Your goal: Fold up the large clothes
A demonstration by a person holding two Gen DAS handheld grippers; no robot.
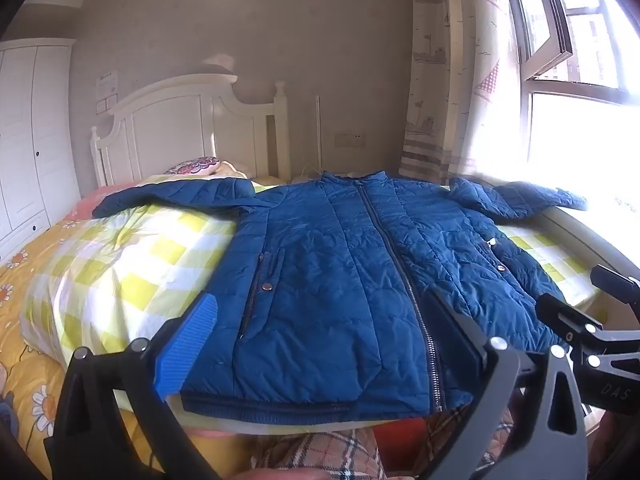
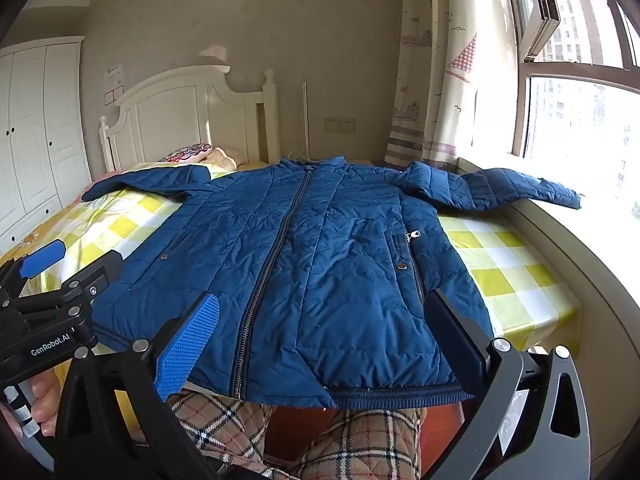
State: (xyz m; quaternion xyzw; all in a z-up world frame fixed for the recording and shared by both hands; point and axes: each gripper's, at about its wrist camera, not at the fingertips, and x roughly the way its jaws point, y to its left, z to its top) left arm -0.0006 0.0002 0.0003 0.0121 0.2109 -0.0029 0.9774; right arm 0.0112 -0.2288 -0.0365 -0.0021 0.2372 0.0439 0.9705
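Both grippers are hanging released over the near hem: the left gripper (image 1: 316, 344) and the right gripper (image 2: 324, 336), jaws spread, grasping nothing. The blue jacket (image 2: 320, 248) is lying zipped and flat on the bed (image 2: 512, 272), sleeves spreading toward 10 and 2 o'clock. Folding looks not yet begun; probably a sleeve needs pinching next. Only the right wrist view is showing the sleeve (image 2: 520, 190) draping onto the windowsill (image 2: 568, 232).
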